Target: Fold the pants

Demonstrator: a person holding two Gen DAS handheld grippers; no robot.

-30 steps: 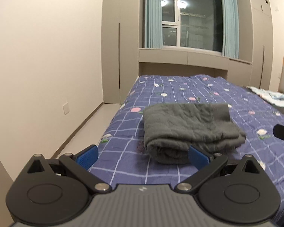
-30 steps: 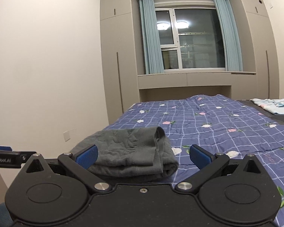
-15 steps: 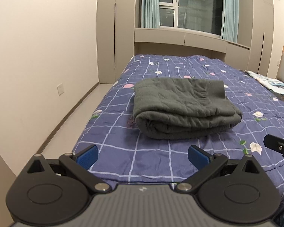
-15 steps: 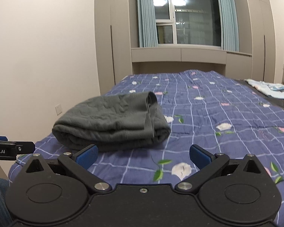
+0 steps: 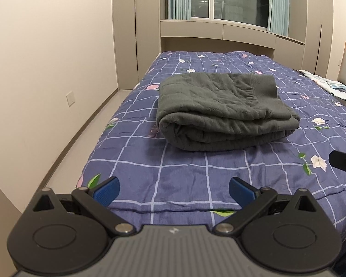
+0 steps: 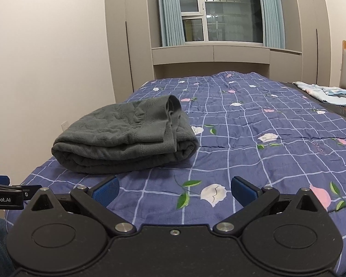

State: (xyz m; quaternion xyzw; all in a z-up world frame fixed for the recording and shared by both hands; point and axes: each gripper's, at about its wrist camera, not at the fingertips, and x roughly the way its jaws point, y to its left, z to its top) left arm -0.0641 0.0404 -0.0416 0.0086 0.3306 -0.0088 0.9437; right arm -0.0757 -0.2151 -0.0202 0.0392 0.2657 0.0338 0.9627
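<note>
Change since earlier frames: both grippers have drawn back toward the near edge of the bed; a second ago the left gripper's right pad sat against the near roll of the bundle, and now open quilt lies between pads and garment in both views.
Camera pitch: both views have tipped downward, showing more bed and less window than before.
Garment: dark grey fleece pants (image 5: 223,115), folded into a thick rectangular bundle of several layers, unchanged in shape across the frames.
Garment location: on the blue checked floral quilt (image 5: 184,180), toward the wall-side edge of the bed, well apart from both grippers.
Left gripper (image 5: 174,190): blue pads spread wide, nothing between them, held over the near edge of the quilt.
Right gripper (image 6: 174,189): blue pads spread wide, empty, pants (image 6: 124,138) ahead and to its left.
Work done: folding appears complete; bundle is compact, with layers stacked and the hem edge lying on top.
Work left: judged none or only minor squaring of the slightly uneven right-hand edges.
Other item: pale blue cloth (image 6: 327,92) near the headboard, untouched.
</note>
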